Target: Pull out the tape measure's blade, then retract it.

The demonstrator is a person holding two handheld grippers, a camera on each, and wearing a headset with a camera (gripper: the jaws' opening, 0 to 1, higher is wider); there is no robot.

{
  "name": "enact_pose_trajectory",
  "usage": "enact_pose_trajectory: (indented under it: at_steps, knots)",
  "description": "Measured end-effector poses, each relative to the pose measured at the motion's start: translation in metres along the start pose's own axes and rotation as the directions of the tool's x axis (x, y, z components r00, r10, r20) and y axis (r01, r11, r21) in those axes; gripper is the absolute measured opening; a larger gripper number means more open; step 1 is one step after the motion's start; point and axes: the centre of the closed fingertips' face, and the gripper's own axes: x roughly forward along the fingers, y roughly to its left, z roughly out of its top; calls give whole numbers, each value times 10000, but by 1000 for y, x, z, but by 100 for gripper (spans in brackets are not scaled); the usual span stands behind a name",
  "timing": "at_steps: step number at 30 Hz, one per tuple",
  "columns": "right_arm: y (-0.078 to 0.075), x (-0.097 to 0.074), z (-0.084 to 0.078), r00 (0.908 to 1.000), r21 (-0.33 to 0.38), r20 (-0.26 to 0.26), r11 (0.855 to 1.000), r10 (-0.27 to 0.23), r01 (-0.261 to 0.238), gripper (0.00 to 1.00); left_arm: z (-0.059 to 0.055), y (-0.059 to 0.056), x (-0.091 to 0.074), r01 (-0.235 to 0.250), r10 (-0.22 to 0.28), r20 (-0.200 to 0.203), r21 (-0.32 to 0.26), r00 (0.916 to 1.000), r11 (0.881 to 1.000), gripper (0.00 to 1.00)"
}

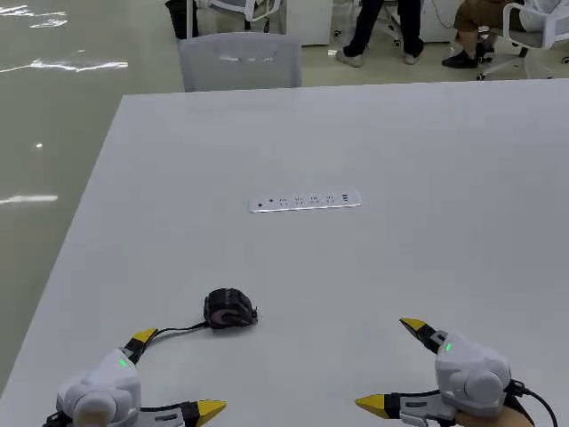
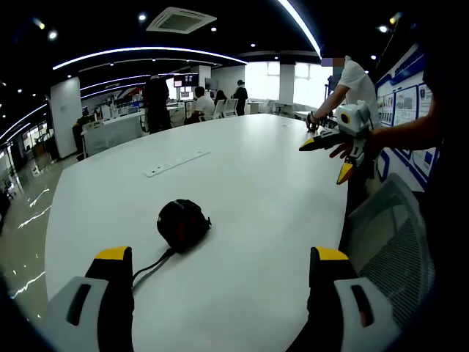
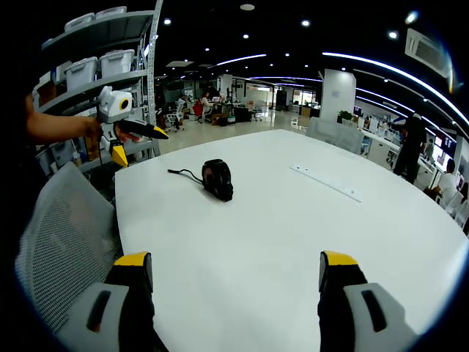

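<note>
Our left gripper [image 1: 178,374], wide open and empty like the right gripper [image 1: 391,365], is nearer the tape measure [image 1: 229,309] just ahead, which seems to face right.

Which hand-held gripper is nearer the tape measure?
Left. The left hand-held gripper is close, just near-left of the tape measure; the right hand-held gripper is well off to its right.

Both grippers open and empty, angled toward each other.
The left gripper [image 1: 178,372] has its yellow-tipped jaws spread wide. The right gripper [image 1: 389,365] is well apart to its right, with its jaws spread equally wide and tips aimed inward toward the left gripper. A forearm [image 2: 410,132] extends behind the right gripper.
</note>
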Motion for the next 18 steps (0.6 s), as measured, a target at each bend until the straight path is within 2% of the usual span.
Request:
enact_pose_trajectory:
  at_steps: [4, 18]
  knots:
    - [0, 1, 2, 9999, -172, 51, 9998, 117, -116, 95, -3, 3, 2, 44, -44, -44, 56, 10000, 10000, 99]
    - [-8, 9, 10, 9980, -876, 12, 9942, 629, -625, 90, 2, 12, 13, 312, -300, -282, 418, 9992, 9986, 98]
